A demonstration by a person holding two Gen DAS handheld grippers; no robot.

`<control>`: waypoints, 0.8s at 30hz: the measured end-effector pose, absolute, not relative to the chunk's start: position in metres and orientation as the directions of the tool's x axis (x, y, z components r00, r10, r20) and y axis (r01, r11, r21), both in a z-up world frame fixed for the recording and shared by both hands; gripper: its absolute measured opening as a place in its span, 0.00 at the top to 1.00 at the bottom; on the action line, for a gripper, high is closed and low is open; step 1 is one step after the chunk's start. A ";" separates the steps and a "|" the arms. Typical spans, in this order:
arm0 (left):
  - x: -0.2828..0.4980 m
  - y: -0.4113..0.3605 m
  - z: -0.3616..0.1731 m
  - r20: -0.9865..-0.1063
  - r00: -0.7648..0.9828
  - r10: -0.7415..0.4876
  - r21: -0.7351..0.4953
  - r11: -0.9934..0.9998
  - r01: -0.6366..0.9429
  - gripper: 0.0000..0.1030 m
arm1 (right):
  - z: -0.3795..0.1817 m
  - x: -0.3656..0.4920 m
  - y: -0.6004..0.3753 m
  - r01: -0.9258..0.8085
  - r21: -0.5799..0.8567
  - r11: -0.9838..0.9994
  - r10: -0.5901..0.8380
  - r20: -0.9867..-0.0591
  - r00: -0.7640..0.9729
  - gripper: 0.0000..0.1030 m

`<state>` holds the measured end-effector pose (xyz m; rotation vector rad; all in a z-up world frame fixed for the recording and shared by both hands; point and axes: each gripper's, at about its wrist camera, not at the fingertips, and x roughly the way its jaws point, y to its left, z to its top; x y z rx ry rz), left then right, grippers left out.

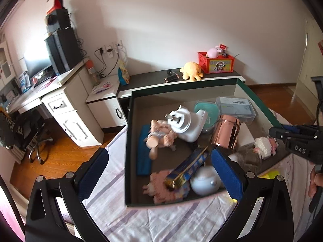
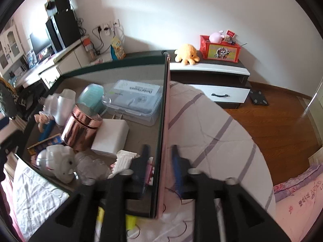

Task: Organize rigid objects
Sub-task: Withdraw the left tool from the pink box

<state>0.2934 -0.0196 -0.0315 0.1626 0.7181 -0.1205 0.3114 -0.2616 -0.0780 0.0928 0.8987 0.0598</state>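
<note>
Open-topped dark green cardboard box [image 1: 129, 141] with a brown interior, resting on a bed covered by a white quilt with lilac stripes [image 1: 161, 221]; the box holds the rigid objects. Left gripper [image 1: 159, 171]: jaws wide apart, empty, hovering above the near left corner of the box, one blue-padded finger outside the left wall and the other over the interior. Blurred in the air above the box floor are a small pink doll figure [image 1: 161, 135] and a white plug-shaped adapter [image 1: 179, 121]; whether they rest on anything cannot be told. Around them lie a shiny copper-coloured cylindrical tin [image 1: 226, 133], a clear plastic lidded case of dental flossers [image 1: 236, 109], a teal round container [image 1: 206, 109], a blue and gold printed carton [image 1: 189, 165], a flat white rectangular block [image 2: 111, 137] and a white rounded figurine [image 1: 203, 179]. Little bare floor remains, chiefly along the left and far walls. Right gripper [image 2: 159, 161]: jaws partly apart, straddling the right wall of the box, one finger inside and one outside; no pad visibly presses the wall. A pink and white brick-built toy [image 2: 129, 159] is half hidden behind the inner finger. A yellow item [image 2: 131, 221] under the box edge is cut off and cannot be identified. A hand [image 1: 315, 183] shows at the frame edge of the left view.
</note>
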 end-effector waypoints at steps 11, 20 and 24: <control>0.216 0.013 -0.018 -0.628 0.777 -0.052 0.054 0.992 0.110 0.00 | -0.025 0.220 -0.250 -0.008 0.102 0.995 0.073 -0.651 0.756 0.22; 0.168 0.042 -0.017 -0.616 0.787 -0.017 0.030 0.999 0.045 0.00 | -0.026 0.165 -0.231 -0.010 0.087 0.996 0.062 -0.633 0.772 0.14; 0.159 0.050 -0.029 -0.636 0.771 -0.023 0.014 0.999 0.041 0.00 | -0.045 0.162 -0.215 -0.023 0.087 0.996 0.076 -0.671 0.738 0.00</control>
